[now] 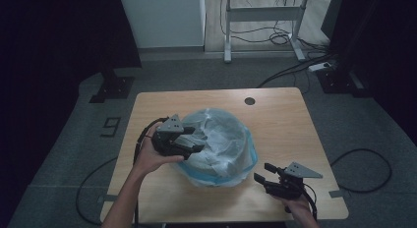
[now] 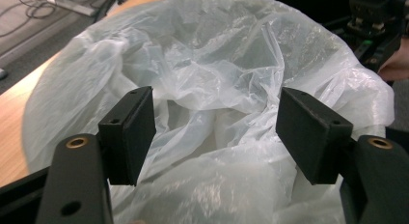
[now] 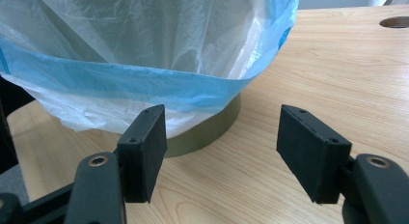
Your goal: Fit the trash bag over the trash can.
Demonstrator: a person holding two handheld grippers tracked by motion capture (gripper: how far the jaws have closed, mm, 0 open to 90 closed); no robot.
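A round olive bin [image 3: 212, 132] stands mid-table, lined with a translucent white plastic bag [image 1: 219, 139] whose blue hem band [image 3: 144, 84] hangs down over the bin's outside. My left gripper [image 1: 196, 142] is at the bin's left rim, pointing across the top. In the left gripper view its jaws [image 2: 217, 132] stand wide apart over the crumpled bag [image 2: 217, 55], and neither pad presses on the film. My right gripper [image 1: 263, 171] rests low near the table's front right, aimed at the bin. It [image 3: 222, 147] is open with nothing between its pads.
The wooden table [image 1: 290, 125] has a round cable hole [image 1: 250, 100] at the back. Bare wood lies right of and behind the bin. Cables trail on the floor around the table, and a desk frame [image 1: 263, 14] stands farther back.
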